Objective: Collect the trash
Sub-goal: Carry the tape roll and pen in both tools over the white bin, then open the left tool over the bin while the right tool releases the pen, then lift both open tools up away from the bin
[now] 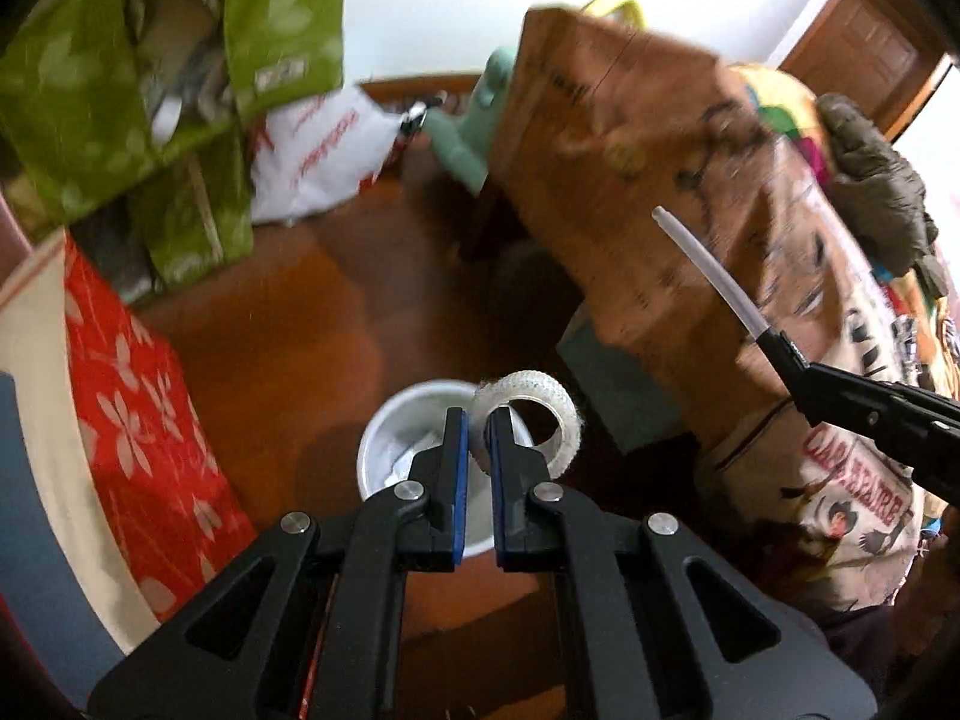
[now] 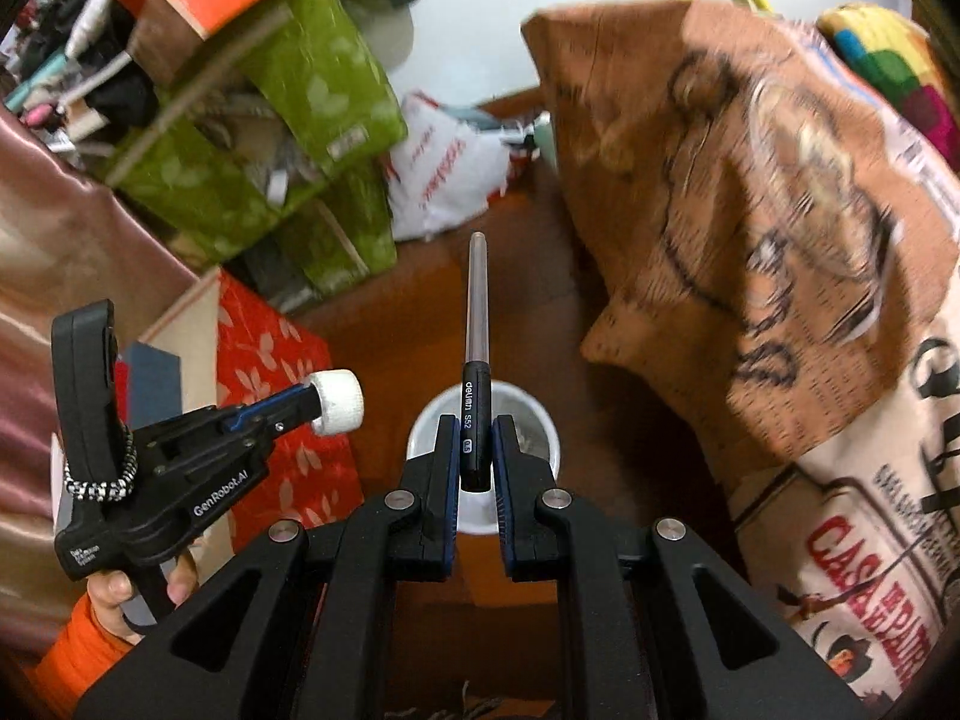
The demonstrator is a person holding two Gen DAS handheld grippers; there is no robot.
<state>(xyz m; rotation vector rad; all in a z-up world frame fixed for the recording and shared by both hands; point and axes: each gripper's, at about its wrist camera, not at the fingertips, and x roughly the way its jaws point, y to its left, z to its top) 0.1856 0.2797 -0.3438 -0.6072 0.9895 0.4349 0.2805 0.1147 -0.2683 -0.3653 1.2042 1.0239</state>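
Gripping a white tape roll (image 1: 528,420) by its wall, left tool (image 1: 477,420) hangs over a white trash bin (image 1: 384,450) on the wooden floor (image 1: 288,324). Right tool (image 2: 477,426) is clenched on a black Deli pen (image 2: 476,372), clear barrel pointing forward, above the same bin. Brown paper bag (image 2: 708,192) at right, green boxes (image 2: 312,96) at left.
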